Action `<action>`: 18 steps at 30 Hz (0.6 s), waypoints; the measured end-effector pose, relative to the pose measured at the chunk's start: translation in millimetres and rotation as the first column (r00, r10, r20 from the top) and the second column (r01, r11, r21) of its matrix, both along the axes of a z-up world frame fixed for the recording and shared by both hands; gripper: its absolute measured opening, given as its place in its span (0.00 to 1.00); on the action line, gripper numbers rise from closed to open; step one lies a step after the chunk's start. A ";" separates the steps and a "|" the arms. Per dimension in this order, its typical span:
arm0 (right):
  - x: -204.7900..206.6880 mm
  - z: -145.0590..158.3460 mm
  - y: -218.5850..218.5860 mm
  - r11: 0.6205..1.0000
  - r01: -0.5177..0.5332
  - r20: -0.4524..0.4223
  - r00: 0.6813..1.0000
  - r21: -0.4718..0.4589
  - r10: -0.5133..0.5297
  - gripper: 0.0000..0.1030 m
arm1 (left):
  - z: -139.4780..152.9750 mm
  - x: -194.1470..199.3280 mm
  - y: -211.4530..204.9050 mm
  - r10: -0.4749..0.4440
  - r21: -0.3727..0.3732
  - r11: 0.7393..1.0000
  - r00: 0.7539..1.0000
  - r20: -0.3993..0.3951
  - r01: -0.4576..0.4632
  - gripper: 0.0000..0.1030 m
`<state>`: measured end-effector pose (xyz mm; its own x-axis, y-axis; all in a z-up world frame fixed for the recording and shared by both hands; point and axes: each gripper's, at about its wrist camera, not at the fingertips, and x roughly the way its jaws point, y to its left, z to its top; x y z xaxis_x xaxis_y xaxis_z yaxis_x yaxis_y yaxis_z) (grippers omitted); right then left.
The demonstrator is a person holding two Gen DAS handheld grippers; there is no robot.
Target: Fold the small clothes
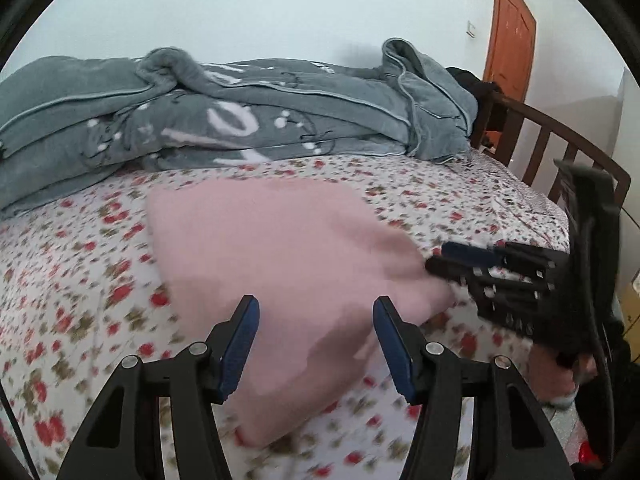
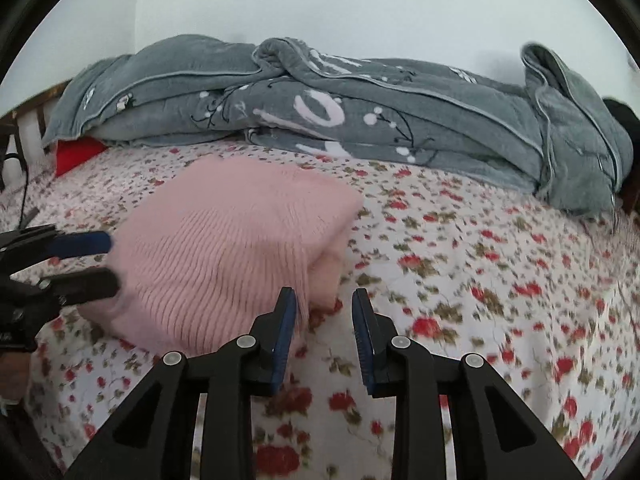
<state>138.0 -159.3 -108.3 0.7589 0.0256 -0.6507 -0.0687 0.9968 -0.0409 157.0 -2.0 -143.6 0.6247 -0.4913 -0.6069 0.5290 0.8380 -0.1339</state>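
A folded pink knit garment (image 1: 280, 264) lies on the flowered bedsheet (image 1: 80, 280). It also shows in the right wrist view (image 2: 224, 256) as a ribbed bundle. My left gripper (image 1: 316, 308) is open, its jaws spread just above the garment's near edge. In the right wrist view the left gripper (image 2: 108, 260) sits at the garment's left side. My right gripper (image 2: 324, 300) is open and empty beside the garment's right corner. In the left wrist view the right gripper (image 1: 436, 260) is at the garment's right edge.
A crumpled grey blanket (image 1: 240, 120) runs along the wall side of the bed. A wooden bed rail (image 1: 560, 148) and an orange door (image 1: 512, 40) stand at the right. A red item (image 2: 76, 154) peeks from under the blanket.
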 end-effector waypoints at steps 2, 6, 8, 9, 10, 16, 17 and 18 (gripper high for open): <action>-6.5 1.9 -7.4 1.000 0.013 -0.001 1.000 0.022 -0.013 0.27 | -6.7 1.3 -13.2 -0.020 0.043 0.999 1.000 -0.018 0.020 0.61; -19.2 14.0 -21.9 0.997 0.013 0.032 0.999 0.077 -0.015 0.27 | -25.3 -8.9 -23.6 -0.029 0.134 0.990 0.999 -0.016 0.030 0.61; -18.4 21.0 -25.1 0.994 -0.013 0.060 0.998 0.106 0.006 0.29 | -23.8 -16.4 -15.0 -0.037 0.104 0.994 0.999 -0.037 0.041 0.60; -14.9 23.2 -25.2 0.992 -0.027 0.067 0.998 0.120 0.019 0.29 | -21.8 -20.0 -9.6 -0.030 0.086 0.996 0.999 -0.044 0.033 0.60; -10.9 24.7 -25.1 0.990 -0.037 0.071 0.997 0.135 0.028 0.29 | -18.7 -24.0 -3.1 -0.023 0.067 0.997 0.999 -0.045 0.026 0.61; 27.5 14.3 -10.4 0.951 -0.112 0.016 0.994 0.289 0.112 0.37 | -13.1 -37.3 22.9 0.093 0.106 0.990 0.995 -0.041 -0.088 0.61; 33.8 7.4 -7.3 0.944 -0.116 -0.014 0.992 0.310 0.127 0.21 | -13.2 -38.6 26.0 0.103 0.109 0.989 0.994 -0.044 -0.097 0.61; 38.9 0.9 -6.7 0.937 -0.109 -0.034 0.991 0.332 0.128 0.11 | -13.4 -41.8 30.7 0.121 0.115 0.987 0.991 -0.048 -0.115 0.61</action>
<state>176.9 -166.0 -107.4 0.7010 0.3327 -0.6308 -0.1802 0.9384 0.2947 115.2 28.6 -157.0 0.6384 -0.3431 -0.6890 0.4201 0.9054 -0.0616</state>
